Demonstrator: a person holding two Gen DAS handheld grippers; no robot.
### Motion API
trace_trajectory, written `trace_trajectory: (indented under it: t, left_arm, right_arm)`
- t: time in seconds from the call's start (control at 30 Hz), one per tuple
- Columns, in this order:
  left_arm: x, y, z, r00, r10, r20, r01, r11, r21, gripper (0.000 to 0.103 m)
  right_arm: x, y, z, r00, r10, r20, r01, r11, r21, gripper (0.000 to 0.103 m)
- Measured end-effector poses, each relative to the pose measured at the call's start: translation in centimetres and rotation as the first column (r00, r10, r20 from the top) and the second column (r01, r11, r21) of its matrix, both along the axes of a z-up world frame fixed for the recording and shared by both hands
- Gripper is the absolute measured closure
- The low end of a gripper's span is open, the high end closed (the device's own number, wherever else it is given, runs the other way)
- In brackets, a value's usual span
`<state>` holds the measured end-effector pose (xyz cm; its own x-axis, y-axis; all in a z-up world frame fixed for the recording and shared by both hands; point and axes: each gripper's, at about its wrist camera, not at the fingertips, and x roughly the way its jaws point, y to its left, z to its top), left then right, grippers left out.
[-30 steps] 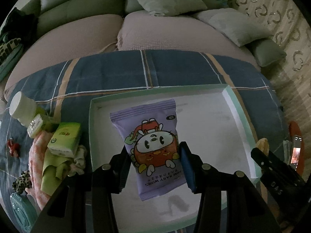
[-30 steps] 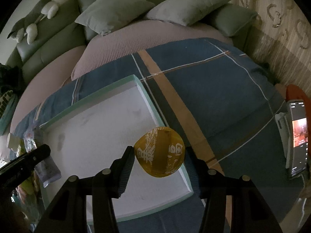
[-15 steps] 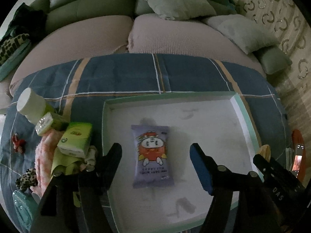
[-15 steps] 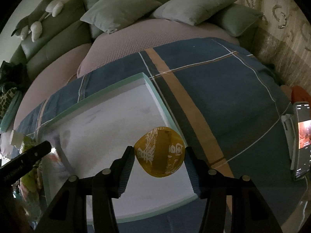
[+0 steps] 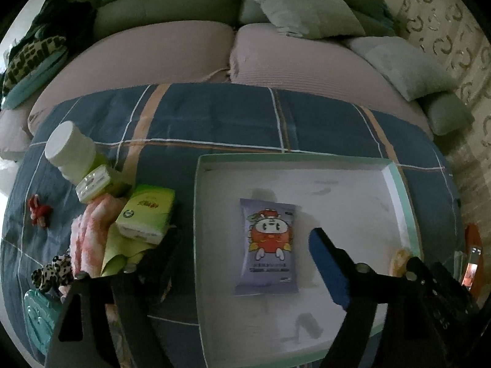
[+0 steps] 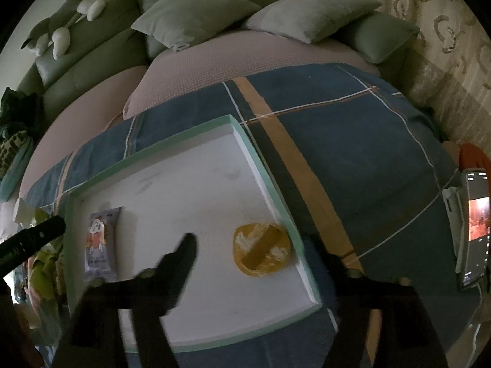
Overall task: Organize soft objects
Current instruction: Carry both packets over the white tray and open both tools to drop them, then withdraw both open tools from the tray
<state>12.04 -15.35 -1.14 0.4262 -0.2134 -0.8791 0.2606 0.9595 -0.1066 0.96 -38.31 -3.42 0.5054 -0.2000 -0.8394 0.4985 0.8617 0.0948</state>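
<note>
Purple wipes pack [image 5: 266,247] (cartoon print) flat in tray [image 5: 396,181]

A purple wipes packet [image 5: 267,249] with a cartoon animal on it lies flat on the white floor of a shallow tray with a pale green rim [image 5: 196,214], towards its left side. A round yellow pouch [image 6: 261,249] lies flat in the tray's near right corner, just beside the rim.

You see a glossy plastic wipes packet [image 5: 266,250] on the tray's matt white floor [image 5: 343,196], upon a woven checked cloth blanket [image 5: 214,116].
</note>
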Motion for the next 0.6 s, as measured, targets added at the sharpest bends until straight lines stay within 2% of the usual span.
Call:
trace_trajectory:
  t: [0.13,0.23,0.27,0.3,0.33,0.6]
  left_arm:
    - [0.2,0.7,-0.3,1.0,0.028,-0.009,-0.028,1.0,0.003,0.017]
    - [0.3,1.2,-0.6,0.999,0.05,-0.021,-0.05,0.999,0.013,0.017]
    - [0.3,1.3,-0.7,0.998,0.056,-0.022,-0.056,0.998,0.019,0.017]
    - [0.4,1.5,-0.7,0.998,0.066,-0.022,-0.065,0.998,0.024,0.017]
    - [0.5,1.7,-0.7,0.997,0.072,-0.022,-0.071,0.997,0.025,0.017]
    - [0.7,2.6,-0.7,0.994,0.099,-0.035,-0.099,0.995,0.022,0.016]
  right_arm:
    - [0.0,0.3,0.1,1.0,0.009,0.0,-0.009,1.0,-0.011,0.015]
    - [0.1,0.4,0.0,1.0,0.018,-0.006,-0.018,1.0,-0.022,0.014]
    - [0.2,0.5,0.0,1.0,0.02,-0.007,-0.021,0.999,-0.024,0.011]
    - [0.2,0.5,0.0,1.0,0.023,-0.006,-0.024,0.999,-0.027,0.002]
    - [0.1,0.7,0.1,1.0,0.027,0.0,-0.027,0.999,-0.031,0.0]
    - [0.4,1.2,0.2,0.999,0.053,-0.004,-0.053,0.998,-0.045,0.0]
